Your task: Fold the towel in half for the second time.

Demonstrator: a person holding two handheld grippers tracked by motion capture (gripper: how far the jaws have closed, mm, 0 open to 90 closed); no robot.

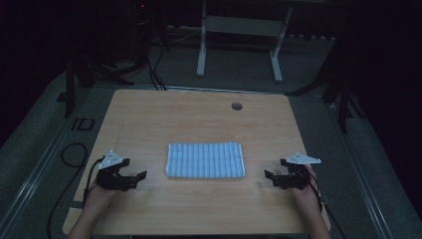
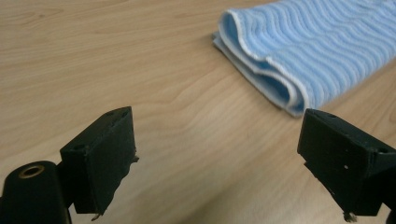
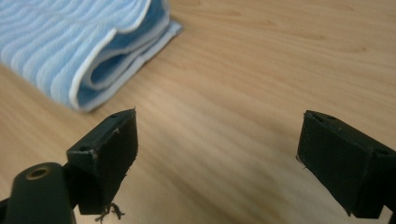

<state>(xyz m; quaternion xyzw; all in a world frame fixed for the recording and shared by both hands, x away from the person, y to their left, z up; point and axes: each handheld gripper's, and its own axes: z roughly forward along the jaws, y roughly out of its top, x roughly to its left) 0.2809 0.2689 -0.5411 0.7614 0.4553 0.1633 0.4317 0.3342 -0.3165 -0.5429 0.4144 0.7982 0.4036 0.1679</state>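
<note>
A dim room with dark floor and a white metal frame (image 1: pixel 239 30) at the back surrounds a light wooden counter (image 1: pixel 199 114), which has a small round hole (image 1: pixel 237 106) near its far edge. On the middle of the counter lies a folded blue-and-white striped towel (image 1: pixel 205 160), a flat rectangle whose long axis runs left to right across the person's front, its layered, white-trimmed ends facing outward to each side.

The spatial relation that matters is simple: the towel sits between the 2 tools. The left hand-held gripper (image 1: pixel 133 178) rests low over the counter to the towel's left, pointing inward toward the towel's left end; in the left gripper view that rolled end (image 2: pixel 261 70) lies ahead and to the upper right of the jaws. The right hand-held gripper (image 1: pixel 272 178) mirrors it on the towel's right; in the right gripper view the towel's right end (image 3: pixel 100 65) lies ahead and to the upper left. Both stand apart from the cloth and look about equally near, so neither hand has a clear advantage.

Each hand-held gripper has its 2 black jaws spread wide, with only bare wood between them; neither holds or touches anything. Judging from this, each would need to travel inward to reach its own end of the towel.
</note>
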